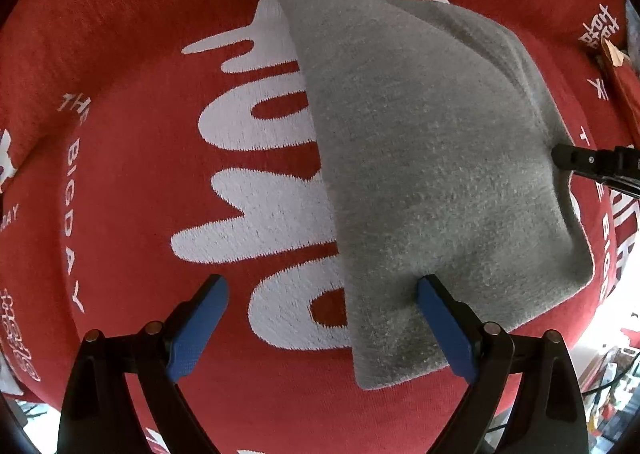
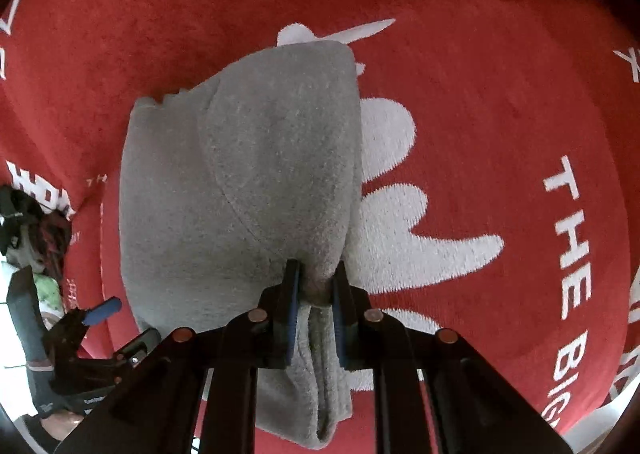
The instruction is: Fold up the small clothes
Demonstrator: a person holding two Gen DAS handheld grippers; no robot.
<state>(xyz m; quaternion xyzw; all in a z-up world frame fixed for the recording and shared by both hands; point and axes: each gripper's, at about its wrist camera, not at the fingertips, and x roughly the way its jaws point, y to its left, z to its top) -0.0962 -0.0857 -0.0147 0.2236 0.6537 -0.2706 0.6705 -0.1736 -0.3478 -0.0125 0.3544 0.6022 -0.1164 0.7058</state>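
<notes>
Grey fleece, a small folded garment (image 1: 432, 182), lay on a red cloth (image 1: 140, 34) printed with large white lettering, which covered the table. The left tongs (image 1: 322, 294) pointed straight down over the near edge of the garment, blue pads spread wide with nothing between them; one pad (image 1: 444, 326) rested on the grey fabric, the other stood over the red cloth. The right tongs (image 2: 314, 286) came in from the garment's right side, their pads drawn close together and pinching a bunched fold at its edge. The garment lay partly over the white lettering, with a folded layer on top.
</notes>
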